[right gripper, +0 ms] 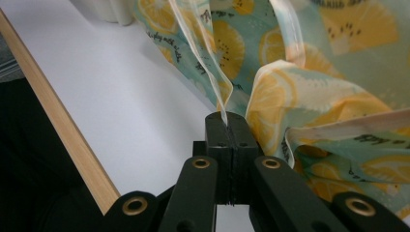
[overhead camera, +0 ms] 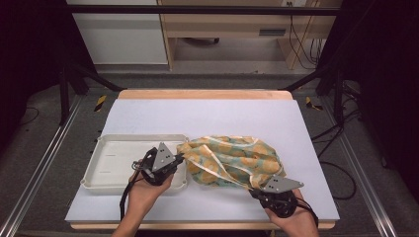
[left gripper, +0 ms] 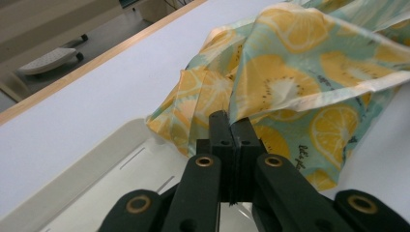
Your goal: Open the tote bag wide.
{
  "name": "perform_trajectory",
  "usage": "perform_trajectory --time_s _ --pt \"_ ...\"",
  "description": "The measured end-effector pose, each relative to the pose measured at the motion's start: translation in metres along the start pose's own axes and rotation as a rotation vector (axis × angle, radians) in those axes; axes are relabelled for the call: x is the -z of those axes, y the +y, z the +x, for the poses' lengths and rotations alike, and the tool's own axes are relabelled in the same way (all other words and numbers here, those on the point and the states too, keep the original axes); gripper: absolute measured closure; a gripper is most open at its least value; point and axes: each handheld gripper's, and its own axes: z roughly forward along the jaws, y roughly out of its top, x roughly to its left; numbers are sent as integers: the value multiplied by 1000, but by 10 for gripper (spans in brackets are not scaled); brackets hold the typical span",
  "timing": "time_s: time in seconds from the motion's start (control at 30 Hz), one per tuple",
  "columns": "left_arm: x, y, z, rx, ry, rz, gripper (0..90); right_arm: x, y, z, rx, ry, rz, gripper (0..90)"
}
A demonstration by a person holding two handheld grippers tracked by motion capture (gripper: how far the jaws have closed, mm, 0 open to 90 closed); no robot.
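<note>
High view. We see a fruit-print cloth (overhead camera: pixel 232 160) bunched on the white table (overhead camera: pixel 207 118), its left end lying over the right rim of a cream tray (overhead camera: pixel 113 163). The left gripper (overhead camera: pixel 174 160) sits over the tray's right side with its tip at the cloth's left corner. The right gripper (overhead camera: pixel 257 190) is near the front edge of the table, at the end of a pale hem that runs taut from the bundle. Both hands come in from below. Our worry here is that two grips pulling apart across the tray rim could drag the tray or tip it.

Left gripper view. The jaws are pressed together on an edge of the cloth (left gripper: pixel 290 82), and only a thin fold sits between the tips. The tray (left gripper: pixel 96 164) lies just below. We judge this hold shallow, so a sharp tug could slip the fabric free and drop that corner into the tray.

Right gripper view. The jaws are closed on a narrow strip of hem from the cloth (right gripper: pixel 309 96), little more than the trim itself. The wooden table edge (right gripper: pixel 63 125) runs close on the left. The risk, as we read it, is that the strip could slide out under tension, or slack cloth could spill over the front edge if the hand draws back further.
</note>
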Motion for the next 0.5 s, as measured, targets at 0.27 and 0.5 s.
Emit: perform_trajectory --time_s 0.27,0.5 --pt "-4 -3 -12 -51 -48 30 898 22 7 8 -14 -18 -64 560" --pt "-1 -9 -19 -92 -82 68 896 37 27 3 12 -49 -119 374"
